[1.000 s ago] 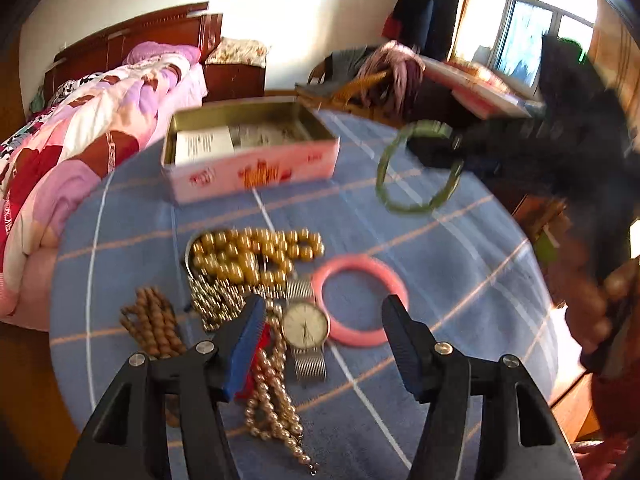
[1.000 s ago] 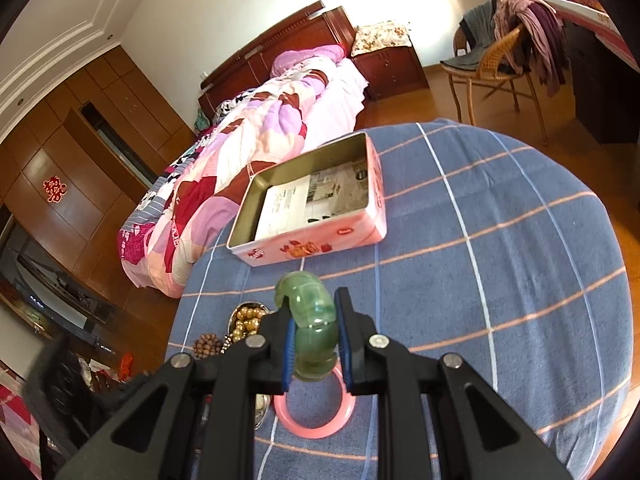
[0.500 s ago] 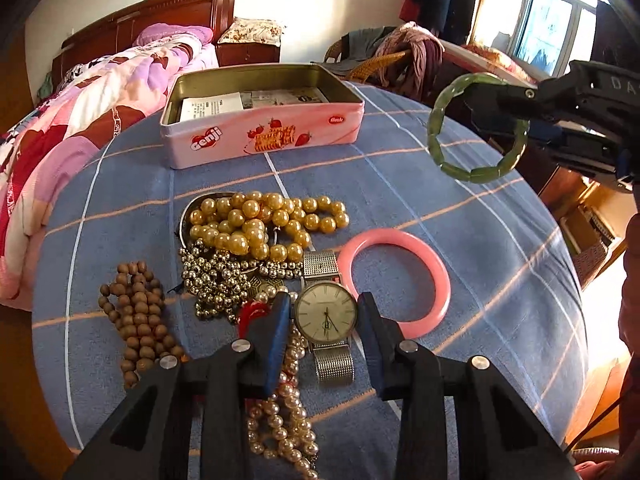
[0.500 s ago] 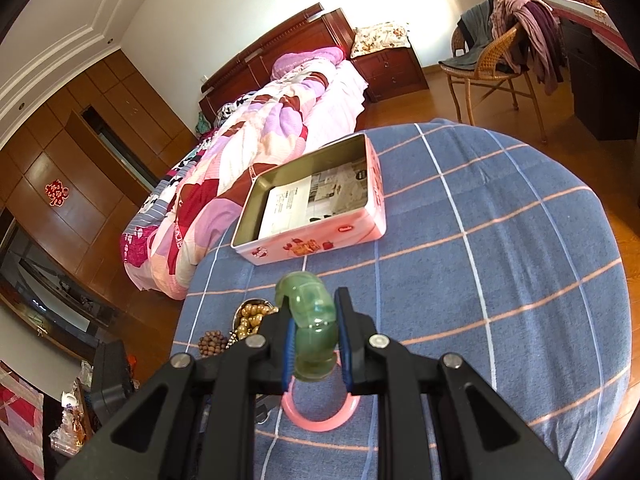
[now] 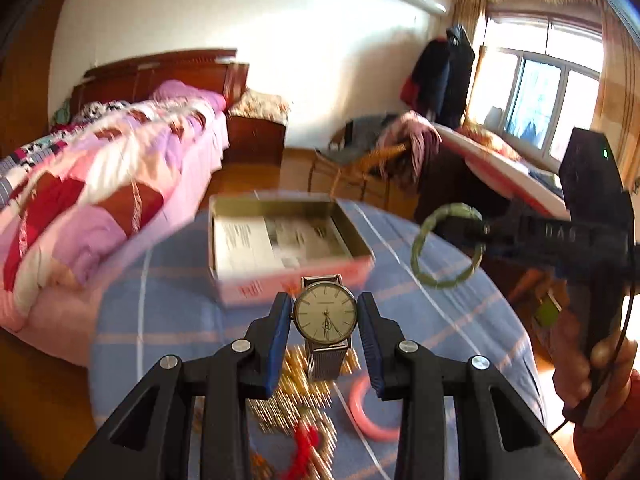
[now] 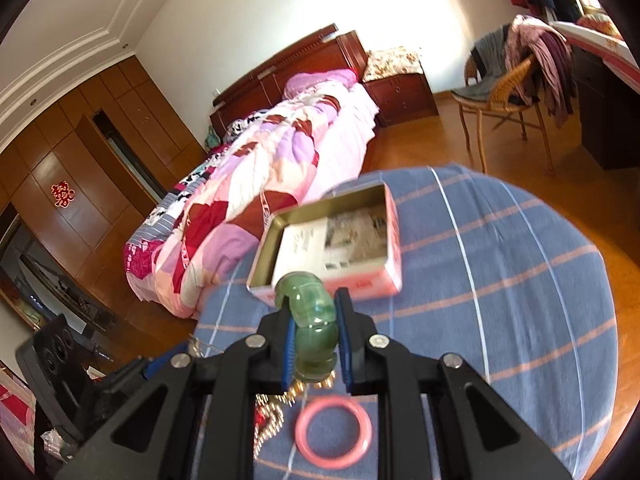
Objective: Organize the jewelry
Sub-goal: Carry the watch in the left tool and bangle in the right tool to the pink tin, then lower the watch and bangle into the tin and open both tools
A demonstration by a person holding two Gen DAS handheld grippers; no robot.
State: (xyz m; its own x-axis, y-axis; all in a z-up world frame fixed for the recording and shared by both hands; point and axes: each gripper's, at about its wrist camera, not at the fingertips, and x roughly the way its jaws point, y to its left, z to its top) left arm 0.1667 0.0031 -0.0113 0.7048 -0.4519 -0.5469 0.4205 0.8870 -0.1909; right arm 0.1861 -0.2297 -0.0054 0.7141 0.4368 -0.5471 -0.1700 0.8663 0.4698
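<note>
Gleaming between the blue pads of the left gripper, the watch shows a pale round face with slim hands and a steel mesh strap hanging below it; the fingers pinch the case from both sides, up off the table. Over on the other side, the right gripper is clamped on a green bangle, a chunky translucent ring held edge-on above the cloth.

From the left wrist view that bangle reads as a full open hoop, and you catch the person's right hand on the handle (neither shows in the right wrist view). The right wrist view, for its part, shows the pink bangle whole, flat on the blue striped tablecloth, where the left view catches only an arc of it beside blurred golden beads.

Farther back sits the pink tin, lid off, with printed paper lying in its bottom. Past the table is a bed with a patchwork quilt.
</note>
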